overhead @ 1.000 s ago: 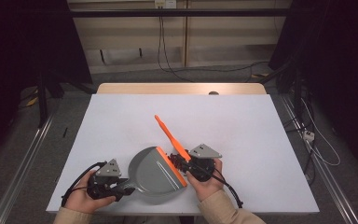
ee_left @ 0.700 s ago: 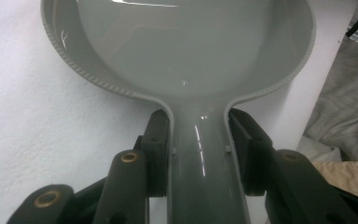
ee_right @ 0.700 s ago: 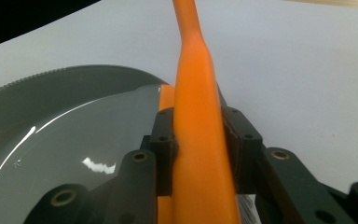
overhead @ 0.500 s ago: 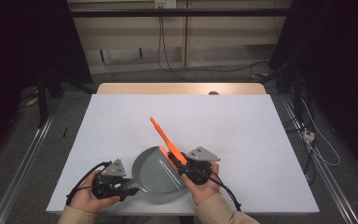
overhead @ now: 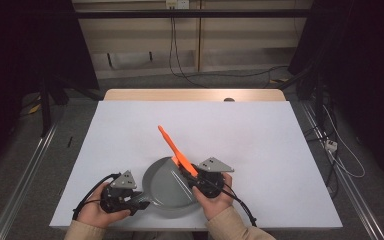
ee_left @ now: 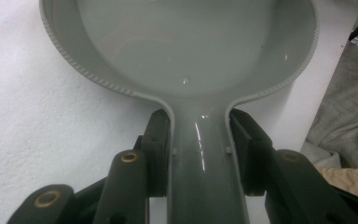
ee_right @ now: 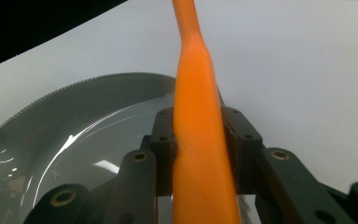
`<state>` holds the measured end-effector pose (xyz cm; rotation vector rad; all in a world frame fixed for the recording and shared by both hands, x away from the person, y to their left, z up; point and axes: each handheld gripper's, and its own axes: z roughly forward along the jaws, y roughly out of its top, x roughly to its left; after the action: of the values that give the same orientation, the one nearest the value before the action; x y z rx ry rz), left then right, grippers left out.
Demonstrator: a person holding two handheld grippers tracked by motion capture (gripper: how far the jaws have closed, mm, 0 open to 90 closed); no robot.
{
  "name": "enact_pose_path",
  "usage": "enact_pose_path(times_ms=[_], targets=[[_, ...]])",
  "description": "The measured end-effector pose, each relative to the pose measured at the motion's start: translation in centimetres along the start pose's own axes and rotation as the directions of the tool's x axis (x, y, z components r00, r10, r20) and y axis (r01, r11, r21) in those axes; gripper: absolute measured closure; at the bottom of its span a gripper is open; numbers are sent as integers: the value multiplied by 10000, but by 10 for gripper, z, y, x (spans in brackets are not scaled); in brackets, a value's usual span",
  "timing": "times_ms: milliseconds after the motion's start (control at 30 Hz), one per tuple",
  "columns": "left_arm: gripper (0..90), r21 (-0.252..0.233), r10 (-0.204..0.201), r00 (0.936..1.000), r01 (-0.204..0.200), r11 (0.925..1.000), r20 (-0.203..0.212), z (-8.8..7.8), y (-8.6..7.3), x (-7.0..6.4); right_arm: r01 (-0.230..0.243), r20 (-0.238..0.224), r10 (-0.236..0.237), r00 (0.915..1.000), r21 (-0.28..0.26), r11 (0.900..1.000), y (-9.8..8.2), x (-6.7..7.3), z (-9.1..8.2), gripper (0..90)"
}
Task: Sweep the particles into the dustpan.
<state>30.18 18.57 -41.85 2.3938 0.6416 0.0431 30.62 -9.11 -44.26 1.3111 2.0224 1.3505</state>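
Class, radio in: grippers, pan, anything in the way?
Left gripper shut on grey pan handle. Right gripper shut on orange brush, over the pan. White table, nothing in the way.

Grey pan (overhead: 167, 186), orange spatula (overhead: 176, 152), black claws, white table (overhead: 260, 135), tan sleeves (overhead: 230, 225)

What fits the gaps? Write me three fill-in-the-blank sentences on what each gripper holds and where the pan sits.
1. The left gripper is shut on the grey pan's ____.
2. The right gripper clamps an ____ spatula.
3. The grey pan rests on the ____ table.

Missing words: handle; orange; white
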Motion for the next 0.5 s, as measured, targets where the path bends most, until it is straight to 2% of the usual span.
enact_pose_path(times_ms=[233, 333, 400, 500], targets=[[627, -27, -40, 10000, 40, 10000, 18, 0, 0, 0, 55, -91, -55, 9999, 19, 10000, 3, 4, 3, 687], [627, 29, -27, 10000, 27, 10000, 8, 0, -1, 0, -56, -317, 53, 9995, -105, 9999, 5, 8, 4, 688], [627, 27, -43, 10000, 43, 10000, 11, 0, -1, 0, -52, -640, 43, 9979, -133, 9999, 8, 15, 5, 690], [627, -44, -108, 9999, 108, 9999, 7, 1, -2, 0, 258, -891, -263, 9957, -66, 9996, 10, 27, 10, 695]])
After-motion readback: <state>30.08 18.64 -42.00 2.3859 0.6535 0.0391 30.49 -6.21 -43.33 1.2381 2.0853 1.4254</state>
